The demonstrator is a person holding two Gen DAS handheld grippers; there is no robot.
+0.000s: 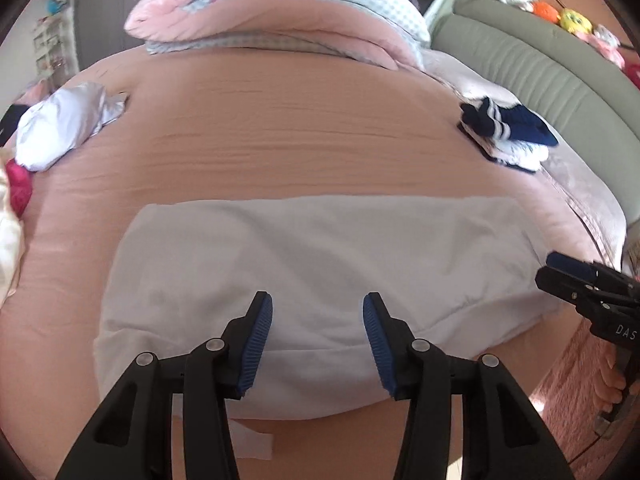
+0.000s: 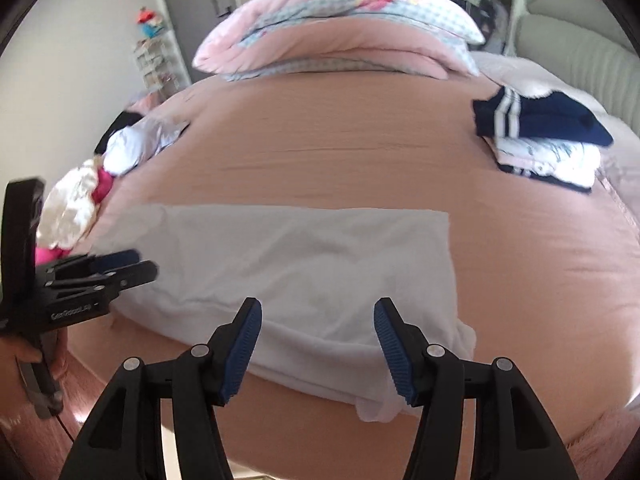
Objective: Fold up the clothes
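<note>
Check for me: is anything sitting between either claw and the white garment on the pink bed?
Nothing visible. The folded white fabric garment lies flat right below the open left claw and open right claw. The navy-topped folded stack and crumpled white-and-pink pile sit off to the sides.

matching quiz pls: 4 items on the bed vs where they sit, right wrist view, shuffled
Things:
1. white garment
2. navy striped top
3. folded quilt
4. silvery jacket

Places:
A. far end of the bed, centre
B. left edge, mid-distance
C. on top of the folded stack at right
D. spread flat, nearest the grippers

Pairs: 1-D, 2-C, 3-A, 4-B
</note>
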